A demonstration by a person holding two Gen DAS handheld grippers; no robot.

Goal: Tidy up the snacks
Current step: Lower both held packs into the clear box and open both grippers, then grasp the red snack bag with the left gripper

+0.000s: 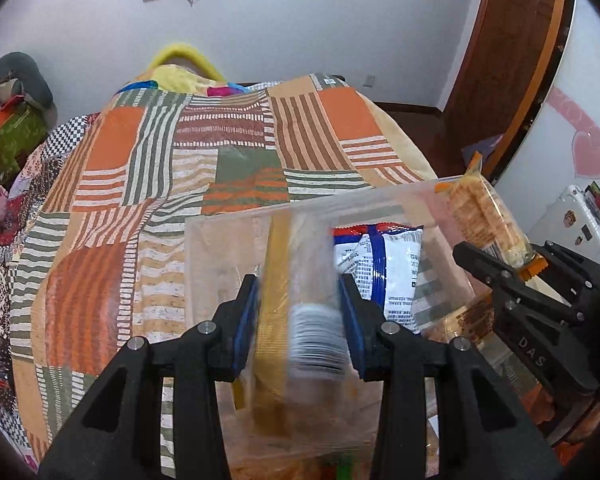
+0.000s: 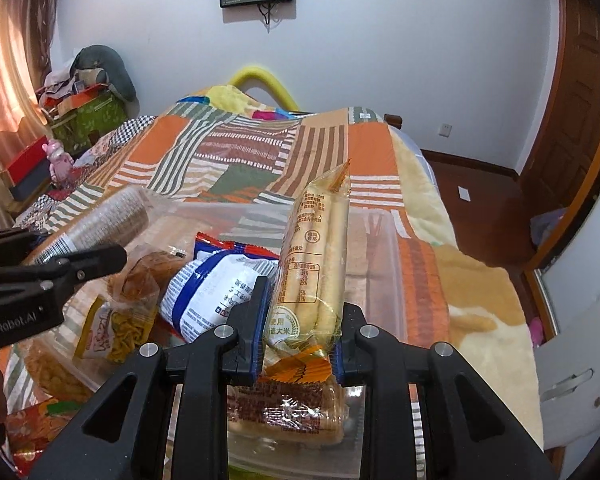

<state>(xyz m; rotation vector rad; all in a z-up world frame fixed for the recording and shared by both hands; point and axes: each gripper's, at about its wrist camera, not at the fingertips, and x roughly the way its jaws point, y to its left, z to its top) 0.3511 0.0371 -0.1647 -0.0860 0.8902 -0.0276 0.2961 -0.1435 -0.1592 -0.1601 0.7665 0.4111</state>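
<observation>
My left gripper (image 1: 298,320) is shut on a clear packet of round crackers (image 1: 312,320), blurred, held over a clear plastic bin (image 1: 220,240) on the bed. The same packet shows in the right wrist view (image 2: 104,220). My right gripper (image 2: 300,316) is shut on a long yellow packet of rice sticks (image 2: 316,256), held upright over the bin; it also shows in the left wrist view (image 1: 488,220). A white and blue snack bag (image 2: 216,292) lies in the bin, also seen in the left wrist view (image 1: 384,272).
Several other snack packets lie in the bin: a yellow noodle-snack bag (image 2: 116,328) and a brown pastry (image 2: 148,272). The bin rests on a patchwork quilt (image 2: 228,152). Boxes and clutter (image 2: 84,116) stand at the far left. A white fridge (image 1: 572,220) is at right.
</observation>
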